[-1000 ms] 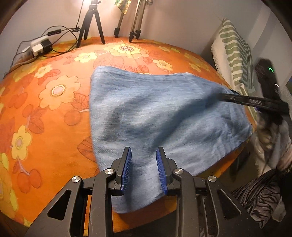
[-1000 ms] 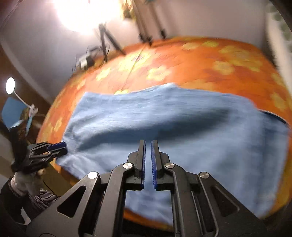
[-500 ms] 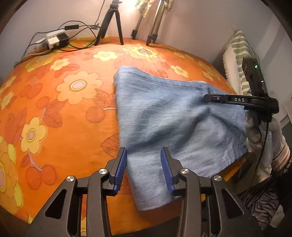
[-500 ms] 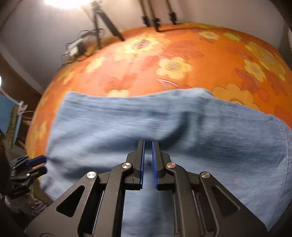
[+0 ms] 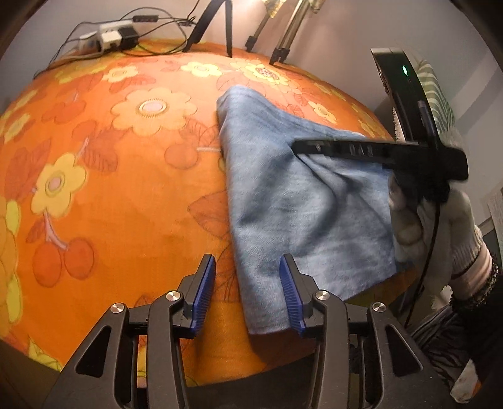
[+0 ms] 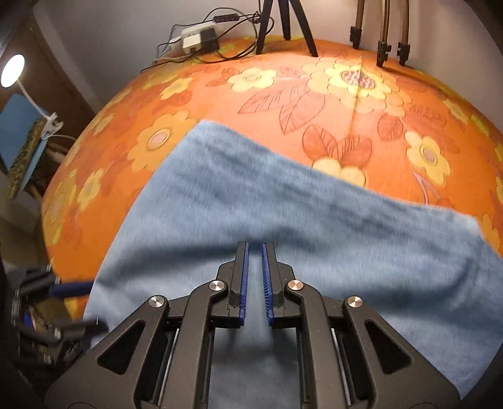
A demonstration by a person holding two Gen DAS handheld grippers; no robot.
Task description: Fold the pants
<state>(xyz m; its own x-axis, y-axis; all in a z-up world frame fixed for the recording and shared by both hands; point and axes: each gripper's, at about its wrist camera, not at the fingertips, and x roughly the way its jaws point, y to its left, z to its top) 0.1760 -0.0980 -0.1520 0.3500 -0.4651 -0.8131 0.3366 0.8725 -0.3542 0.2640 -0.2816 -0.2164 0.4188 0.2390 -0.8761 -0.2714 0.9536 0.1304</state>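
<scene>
Surface: an orange cloth with yellow flowers and red cherries (image 5: 103, 188) covers the table; a white power strip with black cables (image 6: 201, 37) and tripod legs (image 6: 284, 22) stand along its far edge.

Task's thing: the light blue denim pants (image 5: 283, 195) lie folded into a broad panel at the near right part of the table, one corner reaching toward the middle and the near edge hanging slightly over the table's near edge.

Step in hand: judged from the layout, a fold is laid down and both tools are letting go to pick new grip points for the next fold.

Left gripper (image 5: 248, 292): its blue-padded jaws have just been opening and stand moderately wide, apart from the cloth; the near left corner of the pants lies below and between them, nothing pinched.

Right gripper (image 6: 254, 280): its jaws have just been opening to a narrow slit; it hovers over the middle of the denim, no cloth visibly between the pads. A gloved hand (image 5: 440, 226) carries it at the table's right edge.

Next move: probably each tool must drop to an edge of the panel, close on every layer, and carry it across evenly.
</scene>
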